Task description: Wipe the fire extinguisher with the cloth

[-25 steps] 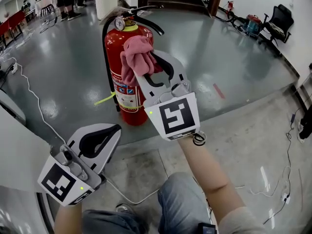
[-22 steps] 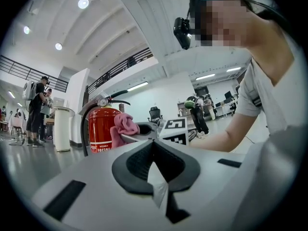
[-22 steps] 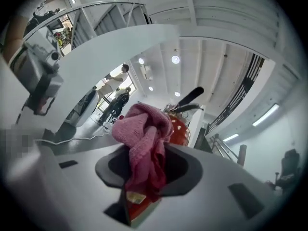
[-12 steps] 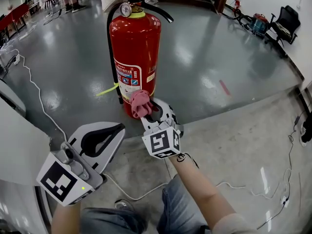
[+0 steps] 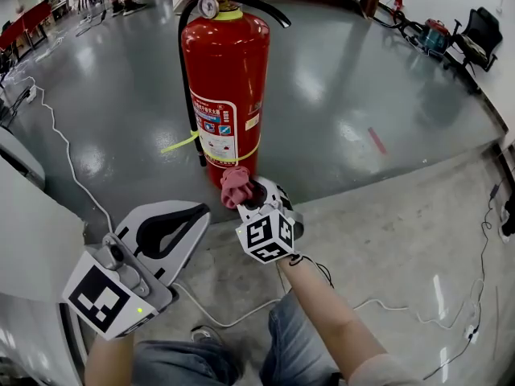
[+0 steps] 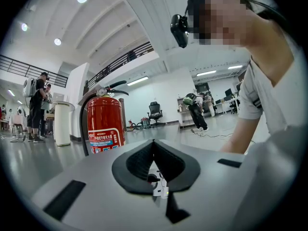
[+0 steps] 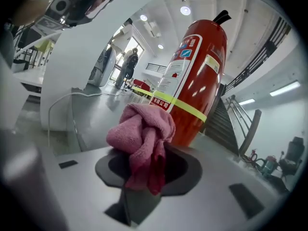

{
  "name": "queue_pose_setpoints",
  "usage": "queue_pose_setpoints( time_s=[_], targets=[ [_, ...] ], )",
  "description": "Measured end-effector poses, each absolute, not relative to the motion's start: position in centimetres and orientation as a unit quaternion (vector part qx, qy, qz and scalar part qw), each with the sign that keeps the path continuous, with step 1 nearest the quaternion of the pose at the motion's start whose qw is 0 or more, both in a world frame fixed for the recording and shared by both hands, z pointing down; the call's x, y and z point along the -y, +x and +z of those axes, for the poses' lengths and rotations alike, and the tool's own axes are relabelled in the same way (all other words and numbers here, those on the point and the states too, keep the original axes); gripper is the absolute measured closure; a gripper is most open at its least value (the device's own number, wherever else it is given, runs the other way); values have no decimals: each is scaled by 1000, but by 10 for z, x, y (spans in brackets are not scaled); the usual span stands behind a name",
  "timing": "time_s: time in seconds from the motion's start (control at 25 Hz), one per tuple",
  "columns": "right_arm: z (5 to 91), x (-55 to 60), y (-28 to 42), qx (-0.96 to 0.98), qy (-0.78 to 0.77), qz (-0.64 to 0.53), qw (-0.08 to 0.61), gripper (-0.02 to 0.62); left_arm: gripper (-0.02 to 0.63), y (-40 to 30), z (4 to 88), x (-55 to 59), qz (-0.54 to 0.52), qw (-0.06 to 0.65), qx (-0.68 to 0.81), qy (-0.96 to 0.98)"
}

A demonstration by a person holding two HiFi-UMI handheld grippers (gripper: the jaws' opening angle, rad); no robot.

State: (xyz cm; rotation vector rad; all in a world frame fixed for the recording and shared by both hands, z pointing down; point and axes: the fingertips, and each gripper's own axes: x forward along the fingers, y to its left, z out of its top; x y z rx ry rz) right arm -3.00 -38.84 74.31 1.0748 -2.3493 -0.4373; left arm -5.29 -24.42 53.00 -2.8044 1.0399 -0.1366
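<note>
Standing upright on the glossy grey floor [image 5: 346, 103], the red fire extinguisher [image 5: 225, 79] is rising in front of the seated person, its white label facing the head camera. A black hose [image 5: 183, 79] is running down its left side, and a round pressure gauge [image 5: 208, 6] is sitting at its top beside the black handle.

The left gripper [image 5: 199, 210] is hanging low at the person's left, well apart from the cylinder. Its jaws are meeting at the tips with nothing between them, and the extinguisher is showing in the distance past them in the left gripper view.

The right gripper [image 5: 251, 193] is reaching toward the foot of the extinguisher. Its jaws are clamping a bunched pink cloth [image 5: 234, 183], which is bulging out beyond the tips and lying at the bottom edge of the red cylinder, just under the label. Whether the cloth is pressing on the metal or only sitting just beside it is not clear.

A white cable [image 5: 68, 167] is snaking across the floor at the left.
</note>
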Motion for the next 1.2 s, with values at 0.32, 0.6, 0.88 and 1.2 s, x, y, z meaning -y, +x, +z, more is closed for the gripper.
queue_pose_setpoints(
  time_s=[0.32,0.6,0.88,1.2],
  targets=[
    [653,380,-29,887,420,-135,138,456,597,-66,527,252,-50,55,-342,-937],
    [572,367,-27,899,428,-53,78,457,597,-75,481,278,-61,18,-329,-942],
    [470,330,-32,914,398,-24,67,457,597,-75,395,272,-69,14,-335,-939],
    [303,273,-17,928,371,18,31,457,598,-71,268,239,-52,-9,-372,-927]
  ],
)
